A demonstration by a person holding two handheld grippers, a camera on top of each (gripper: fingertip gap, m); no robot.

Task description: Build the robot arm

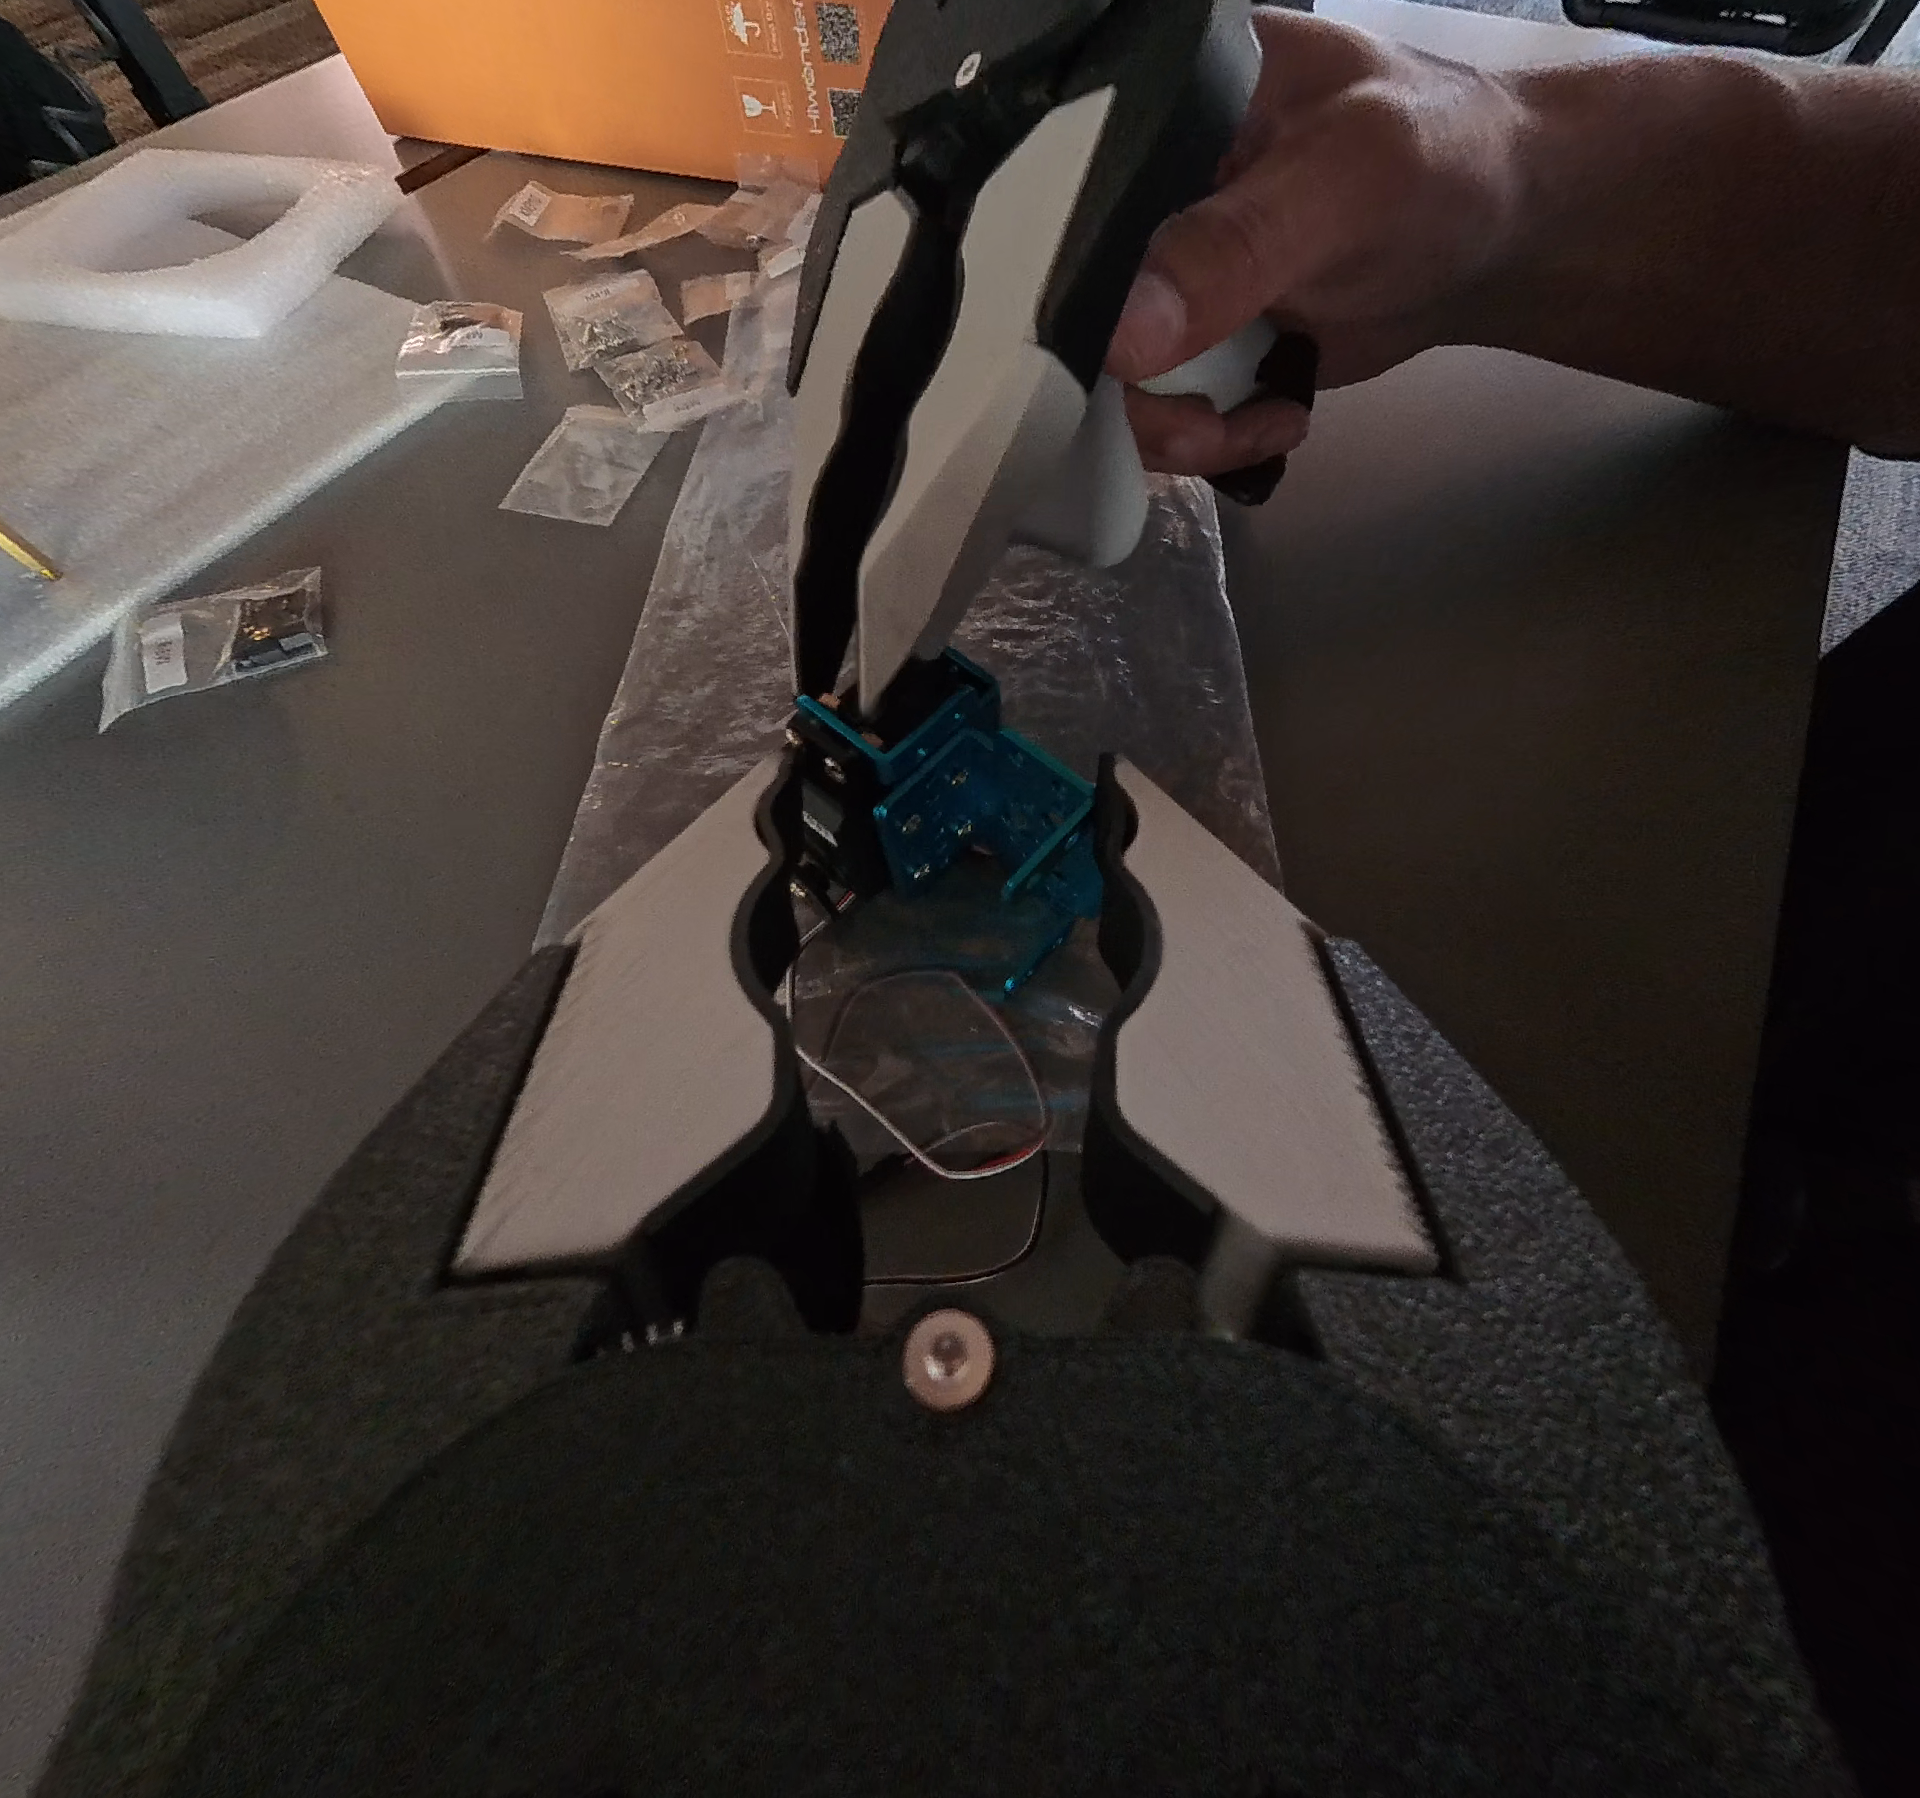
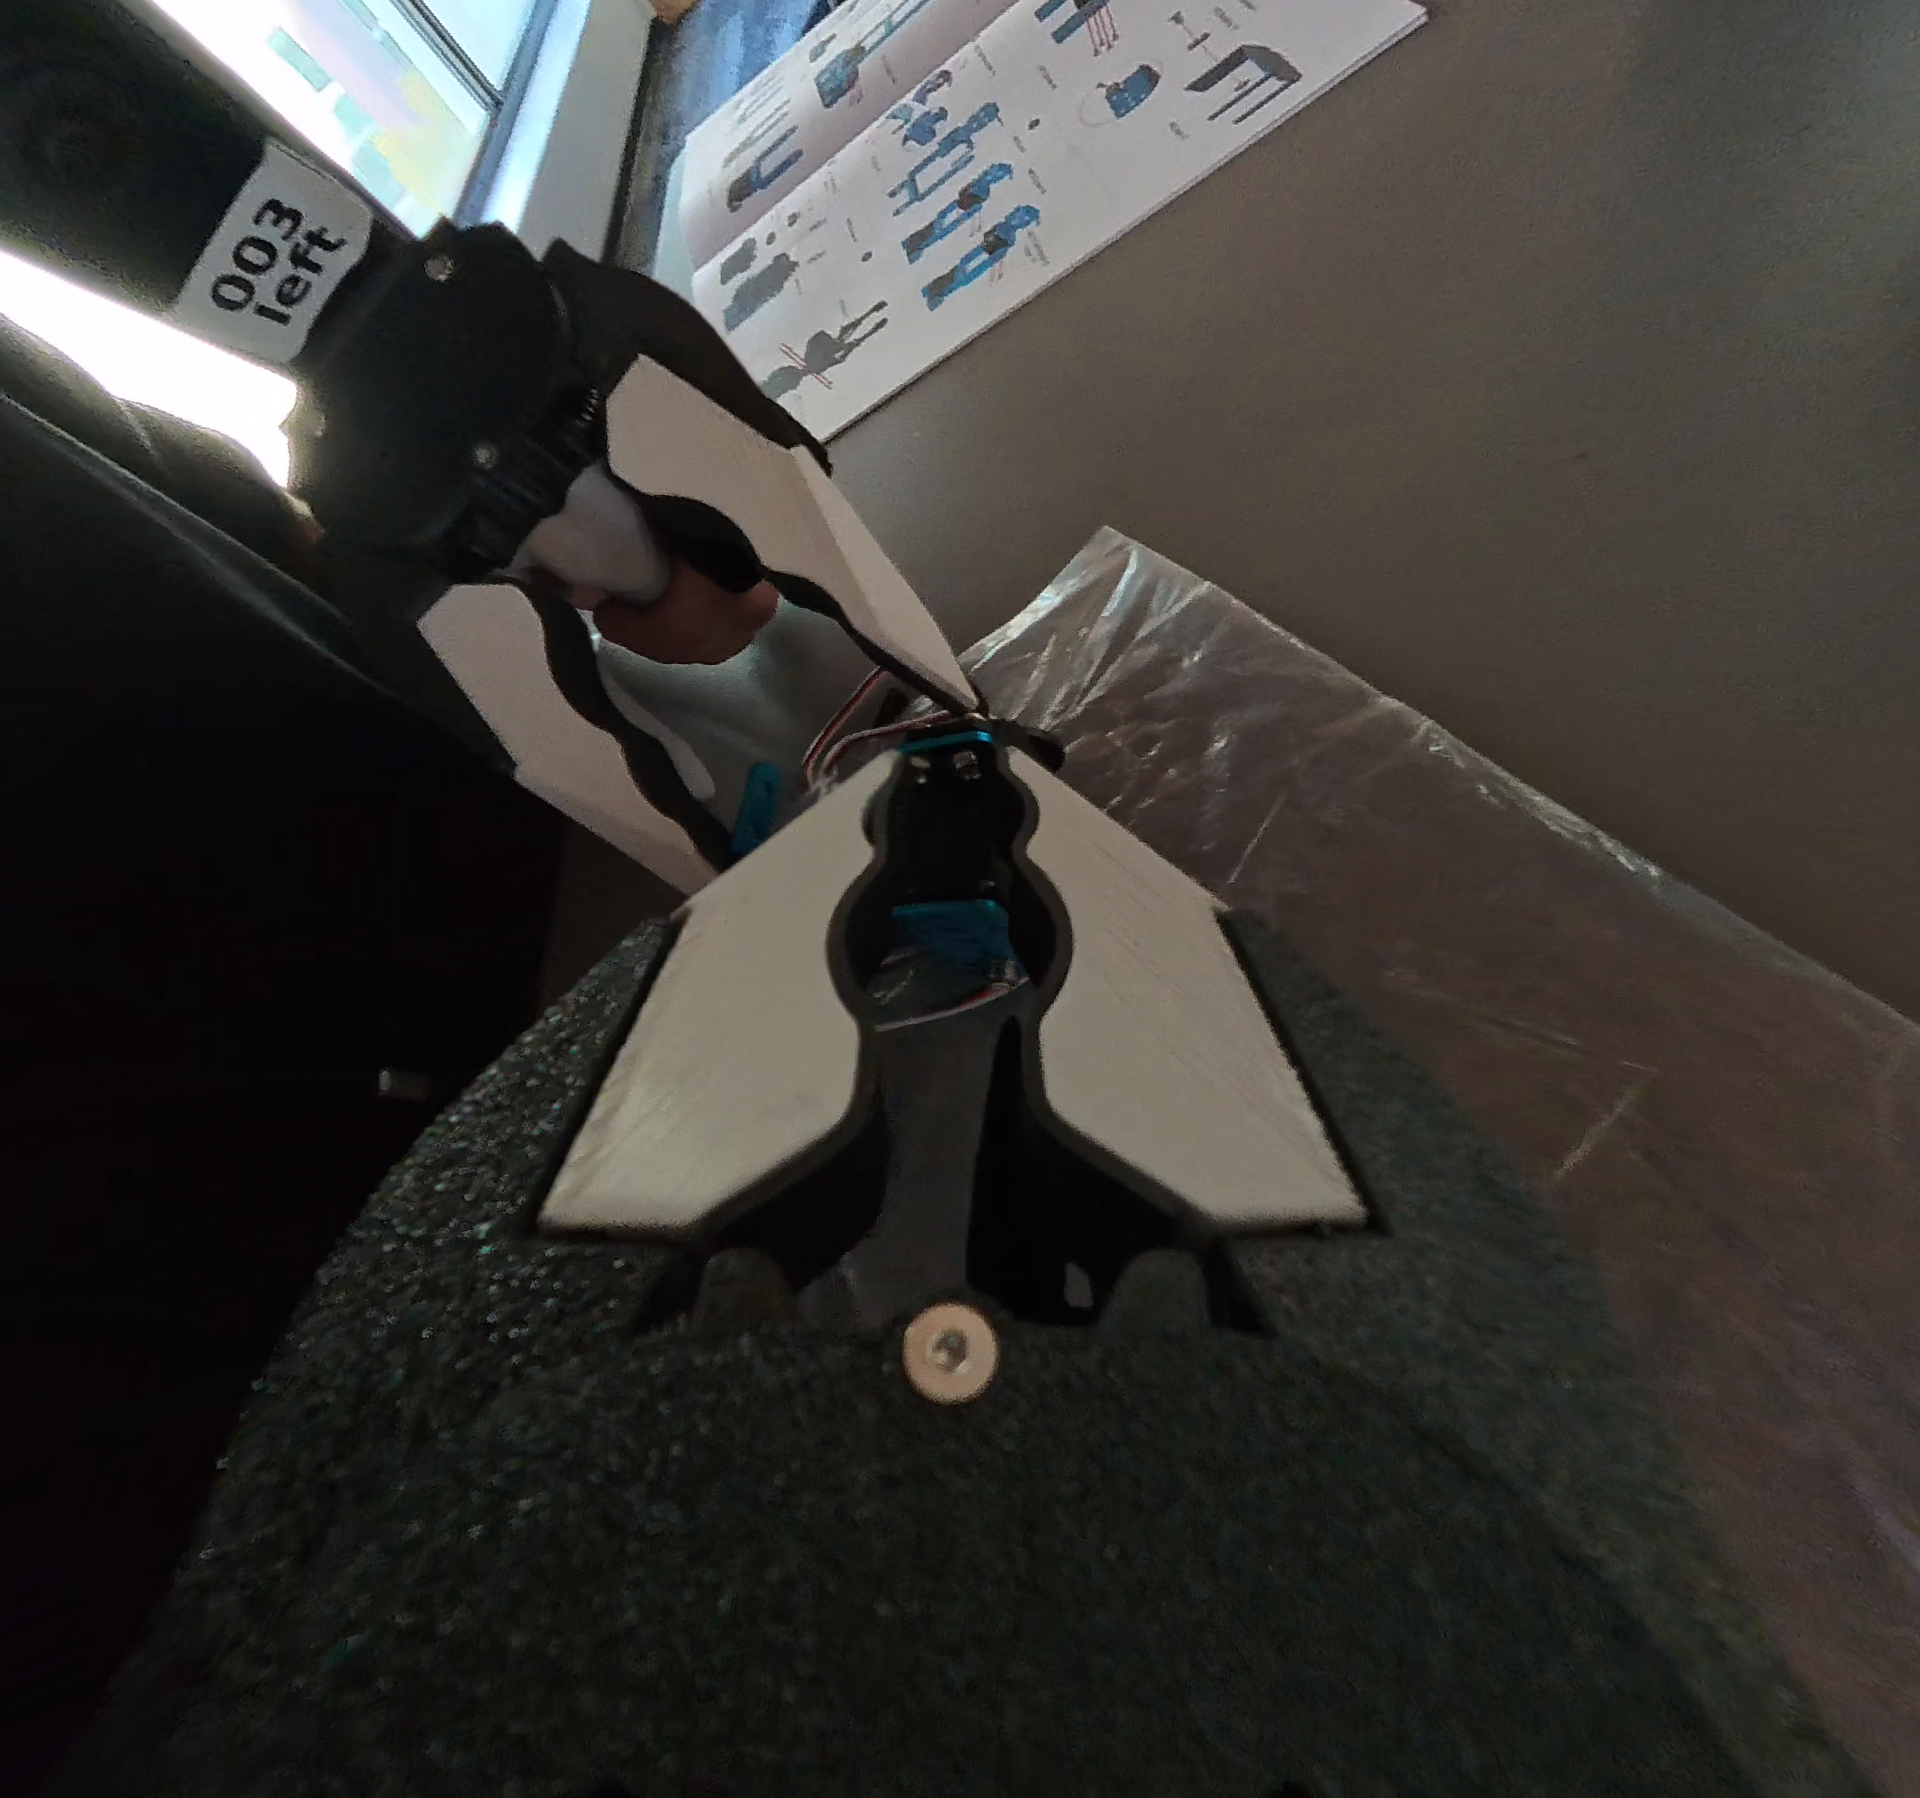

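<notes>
The right gripper (image 1: 842,699) pinches the black servo (image 1: 831,813) of a blue bracket assembly (image 1: 977,813) lying on plastic wrap (image 1: 1091,626) on the table (image 1: 312,865); the left gripper (image 1: 940,813) straddles it, fingers apart.

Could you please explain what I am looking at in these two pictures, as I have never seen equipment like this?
A person holds two handheld grippers, each with two jaws and a camera looking along them. The left gripper, seen in its own view, stands open around a blue metal bracket assembly with thin wires. The right gripper, in the person's hand, pinches the assembly's top from above. Under it lies plastic wrap on a grey table. Nearby are small parts bags, white foam, an orange box and an open instruction booklet.
</notes>
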